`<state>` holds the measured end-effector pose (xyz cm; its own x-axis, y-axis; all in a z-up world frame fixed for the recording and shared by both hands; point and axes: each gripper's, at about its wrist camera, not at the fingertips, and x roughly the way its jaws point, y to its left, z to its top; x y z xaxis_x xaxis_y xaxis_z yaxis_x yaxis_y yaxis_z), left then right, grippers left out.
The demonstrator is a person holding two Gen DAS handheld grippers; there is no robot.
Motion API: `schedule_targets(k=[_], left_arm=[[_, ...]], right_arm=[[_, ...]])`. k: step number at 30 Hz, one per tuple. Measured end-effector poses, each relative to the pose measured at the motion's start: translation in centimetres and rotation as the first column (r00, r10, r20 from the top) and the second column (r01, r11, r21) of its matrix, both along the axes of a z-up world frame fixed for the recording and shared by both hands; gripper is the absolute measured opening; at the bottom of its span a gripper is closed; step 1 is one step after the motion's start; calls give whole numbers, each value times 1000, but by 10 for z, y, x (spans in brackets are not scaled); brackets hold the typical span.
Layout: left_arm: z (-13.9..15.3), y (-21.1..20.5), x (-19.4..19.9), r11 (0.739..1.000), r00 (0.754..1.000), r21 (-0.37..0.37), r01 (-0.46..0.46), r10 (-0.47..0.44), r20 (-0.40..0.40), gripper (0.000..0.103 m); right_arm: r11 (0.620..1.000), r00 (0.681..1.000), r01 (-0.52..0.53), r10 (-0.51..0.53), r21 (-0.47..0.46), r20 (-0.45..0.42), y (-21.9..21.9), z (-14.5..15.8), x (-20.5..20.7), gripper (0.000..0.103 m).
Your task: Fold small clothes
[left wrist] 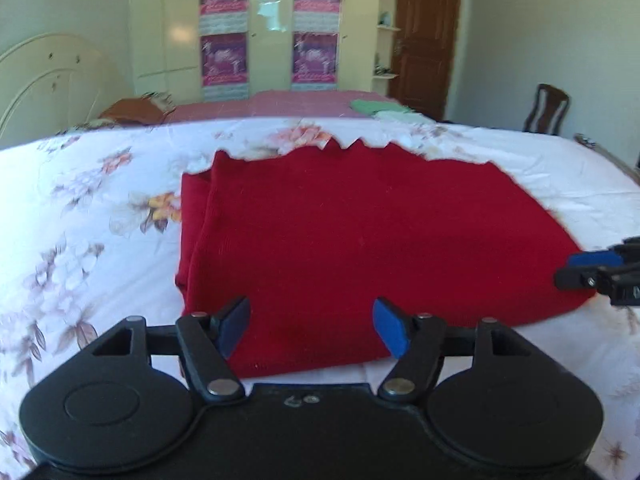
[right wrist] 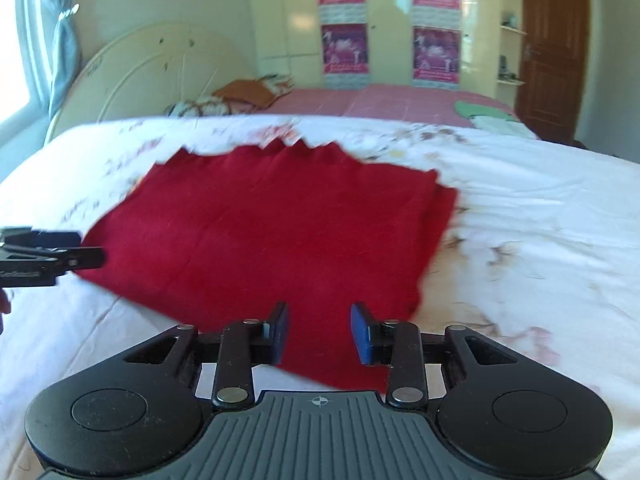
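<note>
Garment position: the red knit garment (left wrist: 360, 232) lies flat on the floral bedspread (left wrist: 80, 208), partly folded into a rough rectangle, toward the near edge of the bed. Its long axis runs side to side across both wrist views, parallel to that near edge. A doubled layer shows along its left side in the left wrist view; its far edge is jagged.

I read the left hand-held gripper (left wrist: 312, 330) as spread, jaws wide apart and holding nothing, directly over the near hem toward the garment's left portion. The right hand-held gripper (right wrist: 319, 332) is likewise spread and empty, over the near right corner of the cloth. The garment lies straight ahead of both tools.

Both tools appear about equally close to the hem; neither shows clear contact with it. My judgement: the coming move is a two-point pinch on the near hem, then a carry toward the far edge.
</note>
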<state>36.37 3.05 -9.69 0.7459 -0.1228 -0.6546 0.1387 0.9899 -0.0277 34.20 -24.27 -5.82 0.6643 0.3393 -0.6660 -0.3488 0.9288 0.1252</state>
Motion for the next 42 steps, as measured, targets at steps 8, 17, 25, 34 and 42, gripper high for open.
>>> schedule_targets(k=[8,17,25,34,42], left_arm=[[5,34,8,981,994,-163,-105,107,5,63],[-15,25,18,993,996,-88,-76,73,-45,68],[2,22,14,995,997,-85,-59,53,-61,72],[16,17,-14,992,998,-114,-55,51,-39,70],[-17,43,-42,912,974,-344,-223,192,-122,60]], right_arm=[[997,997,76,-77,31,9,-9,0,10,35],[993,993,104,-107,-48,-56,-14,-28,29,35],[992,990,126,-126,-12,-58,-16,-19,28,35],[993,994,106,-106,55,-2,-9,6,12,34],[989,996,79,-85,126,41,4,22,15,6]])
